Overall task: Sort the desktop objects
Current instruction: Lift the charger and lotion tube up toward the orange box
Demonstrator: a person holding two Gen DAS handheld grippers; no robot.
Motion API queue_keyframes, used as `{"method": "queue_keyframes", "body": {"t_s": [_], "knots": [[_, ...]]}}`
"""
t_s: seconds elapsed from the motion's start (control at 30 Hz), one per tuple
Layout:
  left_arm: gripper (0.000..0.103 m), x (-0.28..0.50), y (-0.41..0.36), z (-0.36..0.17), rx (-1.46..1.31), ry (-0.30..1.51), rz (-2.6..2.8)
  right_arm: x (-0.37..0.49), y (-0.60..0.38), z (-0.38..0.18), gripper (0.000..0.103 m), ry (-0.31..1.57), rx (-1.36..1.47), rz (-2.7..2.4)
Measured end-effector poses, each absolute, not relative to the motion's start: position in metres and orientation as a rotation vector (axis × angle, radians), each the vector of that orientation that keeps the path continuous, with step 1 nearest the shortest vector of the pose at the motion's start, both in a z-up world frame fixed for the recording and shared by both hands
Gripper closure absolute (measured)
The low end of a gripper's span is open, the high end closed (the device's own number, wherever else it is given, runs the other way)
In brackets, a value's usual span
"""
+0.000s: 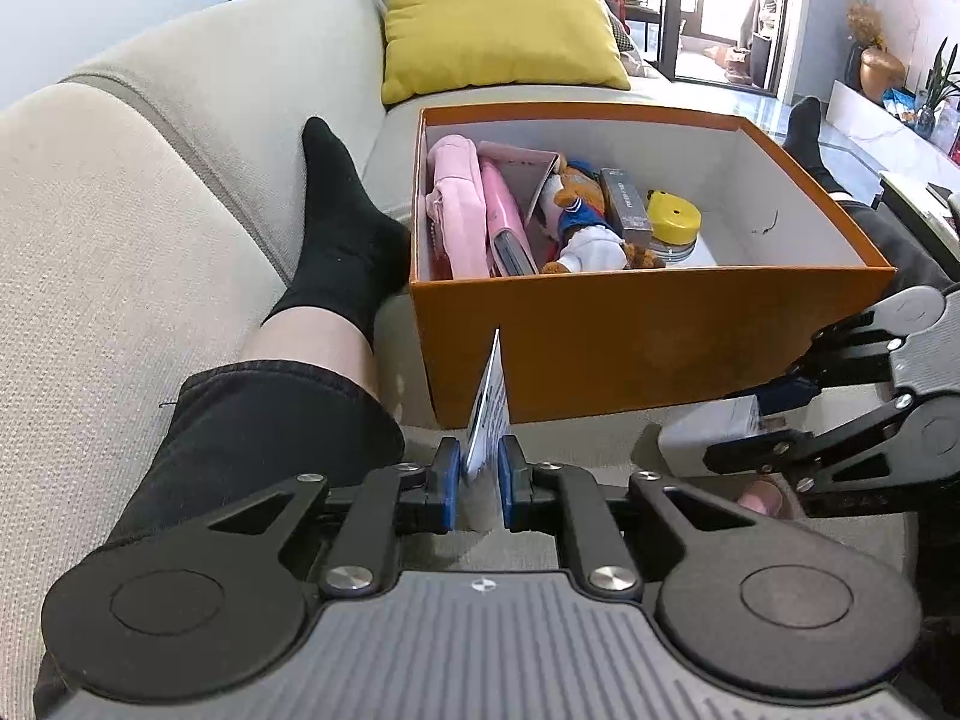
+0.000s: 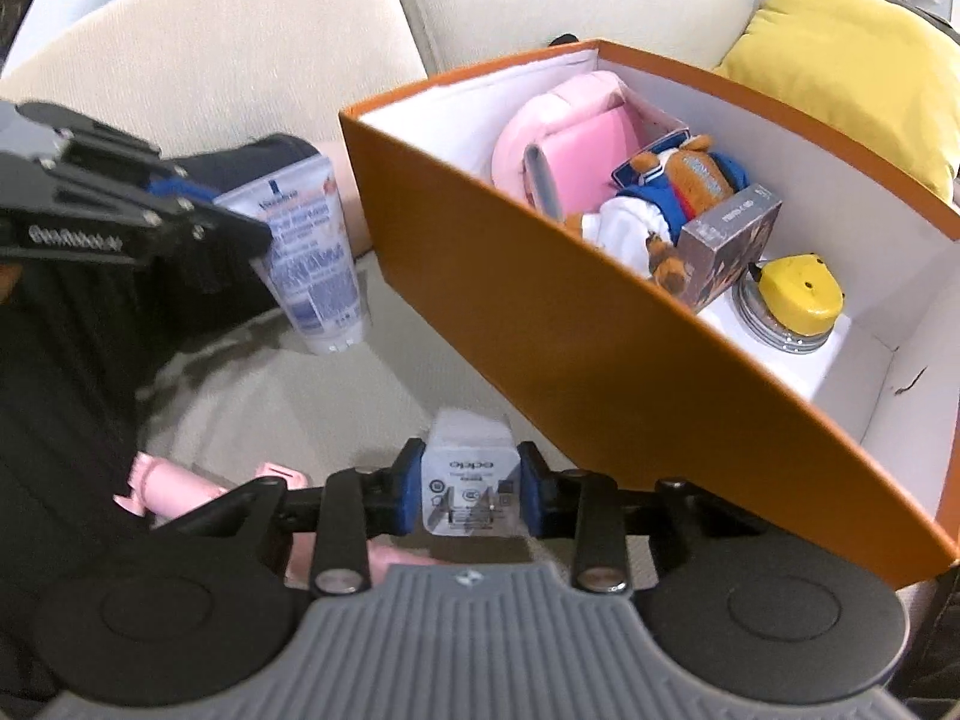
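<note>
Beige sofa (image 1: pixel 180 192), yellow cushion (image 1: pixel 498 24) at its back. Orange box (image 1: pixel 630 336) on the seat, open-topped, white inside. Packed along the box's far-left side: pink pouch (image 1: pixel 453 204), pink case (image 1: pixel 504 222), plush bear (image 1: pixel 585 222), grey carton (image 1: pixel 627 204), yellow-lidded jar (image 1: pixel 675 222); right half of the floor bare. Black-socked leg (image 1: pixel 342 240) just left of the box. Left gripper (image 1: pixel 480 474) in front of the box's near wall, clenched on a white tube (image 2: pixel 312 258), cap end down, edge-on in the left view. Right gripper (image 2: pixel 468 480) just beside the box's near wall, clamped on a white charger (image 2: pixel 468 480), printed face to the camera. Pink object (image 2: pixel 174 492) on the seat under the right gripper, partly hidden.
</note>
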State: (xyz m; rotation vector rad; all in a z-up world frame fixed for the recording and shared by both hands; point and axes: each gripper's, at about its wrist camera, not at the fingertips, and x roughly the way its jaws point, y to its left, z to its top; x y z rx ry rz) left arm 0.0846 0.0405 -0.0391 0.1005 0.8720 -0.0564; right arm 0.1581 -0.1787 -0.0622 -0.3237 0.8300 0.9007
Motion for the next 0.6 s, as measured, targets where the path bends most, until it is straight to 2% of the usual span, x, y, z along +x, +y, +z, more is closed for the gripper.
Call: {"method": "queue_keyframes", "body": {"t_s": [0.17,0.27,0.4,0.6], "knots": [[0.088,0.086,0.041,-0.040,0.111,0.873,-0.057,0.157,-0.169,-0.054,0.069,0.836,-0.387,0.909],[0.083,0.086,0.042,-0.039,0.112,0.860,-0.062,0.158,-0.161,-0.047,0.069,0.841,-0.440,0.928],[0.082,0.090,0.042,-0.041,0.109,0.850,-0.066,0.163,-0.146,-0.057,0.069,0.874,-0.511,0.917],[0.082,0.091,0.044,-0.043,0.094,0.838,-0.063,0.169,-0.146,-0.061,0.066,0.879,-0.429,0.900]]}}
